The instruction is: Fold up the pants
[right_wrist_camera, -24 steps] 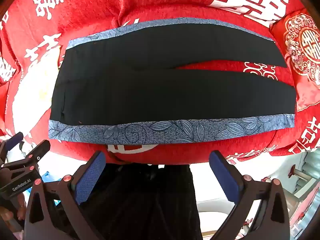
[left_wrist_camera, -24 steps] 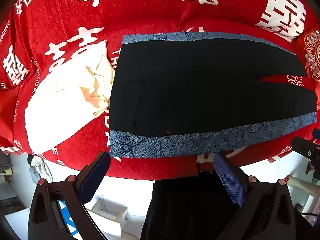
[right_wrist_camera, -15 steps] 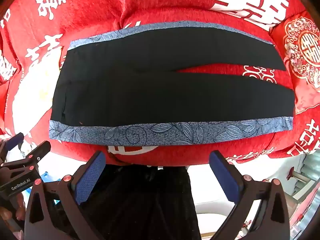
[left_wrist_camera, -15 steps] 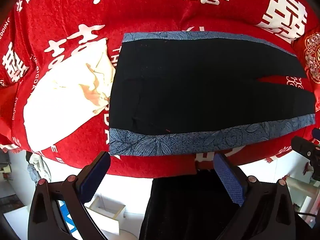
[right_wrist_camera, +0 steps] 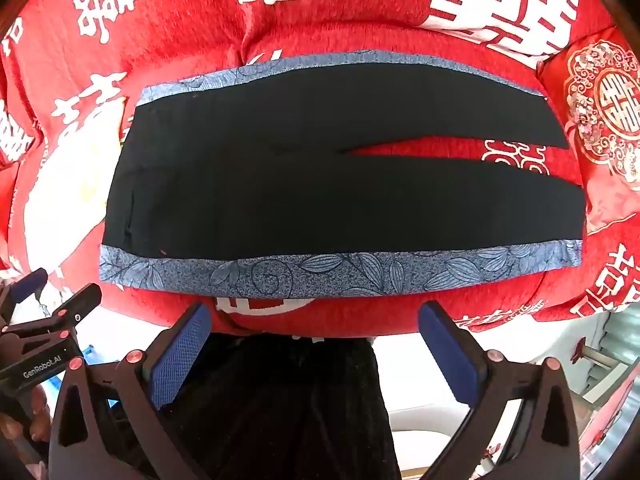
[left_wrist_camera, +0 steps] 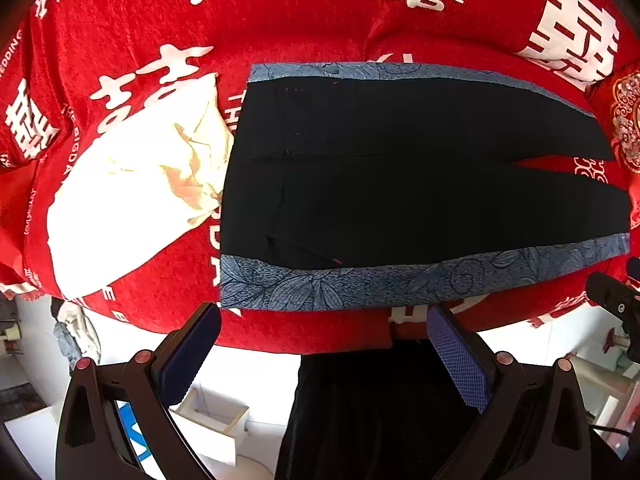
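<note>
While both my grippers hang wide and empty, the pants [left_wrist_camera: 400,184] lie flat on the red bed [left_wrist_camera: 280,32], unfolded.

From the left: a cream cloth [left_wrist_camera: 132,200] lies just beside the waistband, so my left gripper [left_wrist_camera: 324,340] should pinch only the near blue-trimmed edge [left_wrist_camera: 360,284] there. My right gripper [right_wrist_camera: 314,332] should take the same edge toward the cuffs, then both lift together and lay it on the far leg, I judge, keeping the 2 legs aligned.

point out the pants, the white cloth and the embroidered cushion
pants [right_wrist_camera: 320,196], right wrist view, on the black middle panel
white cloth [left_wrist_camera: 120,208], left wrist view, on its flat white part
embroidered cushion [right_wrist_camera: 604,120], right wrist view, on the round emblem
</note>
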Tool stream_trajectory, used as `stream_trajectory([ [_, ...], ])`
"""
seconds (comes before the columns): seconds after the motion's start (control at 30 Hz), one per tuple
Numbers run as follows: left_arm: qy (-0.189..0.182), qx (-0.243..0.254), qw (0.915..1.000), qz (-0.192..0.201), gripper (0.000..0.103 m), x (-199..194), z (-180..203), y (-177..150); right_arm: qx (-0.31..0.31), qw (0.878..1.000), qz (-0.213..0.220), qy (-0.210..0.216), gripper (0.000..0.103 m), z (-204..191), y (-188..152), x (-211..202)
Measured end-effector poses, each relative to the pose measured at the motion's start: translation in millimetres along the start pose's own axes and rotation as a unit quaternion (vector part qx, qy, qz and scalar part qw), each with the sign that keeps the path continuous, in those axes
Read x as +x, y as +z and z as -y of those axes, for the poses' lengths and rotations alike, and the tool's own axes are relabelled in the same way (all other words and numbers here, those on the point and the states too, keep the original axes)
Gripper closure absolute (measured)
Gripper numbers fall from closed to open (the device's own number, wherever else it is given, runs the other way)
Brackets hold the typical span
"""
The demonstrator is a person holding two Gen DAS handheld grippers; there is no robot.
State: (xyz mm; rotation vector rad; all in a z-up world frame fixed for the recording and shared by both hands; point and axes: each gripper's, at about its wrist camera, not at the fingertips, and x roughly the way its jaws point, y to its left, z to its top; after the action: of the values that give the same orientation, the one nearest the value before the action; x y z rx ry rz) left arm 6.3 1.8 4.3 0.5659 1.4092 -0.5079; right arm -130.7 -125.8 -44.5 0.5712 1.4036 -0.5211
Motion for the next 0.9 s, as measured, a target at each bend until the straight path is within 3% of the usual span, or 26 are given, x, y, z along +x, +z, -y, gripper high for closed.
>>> stream_trajectory([
  [0.9, 0.006, -0.002, 0.9998, 0.021, 0.000, -10.5, 0.5, 4.8, -0.005, 1.000, 0.013, -0.006, 0.000, 0.7, 3.3, -4.6],
])
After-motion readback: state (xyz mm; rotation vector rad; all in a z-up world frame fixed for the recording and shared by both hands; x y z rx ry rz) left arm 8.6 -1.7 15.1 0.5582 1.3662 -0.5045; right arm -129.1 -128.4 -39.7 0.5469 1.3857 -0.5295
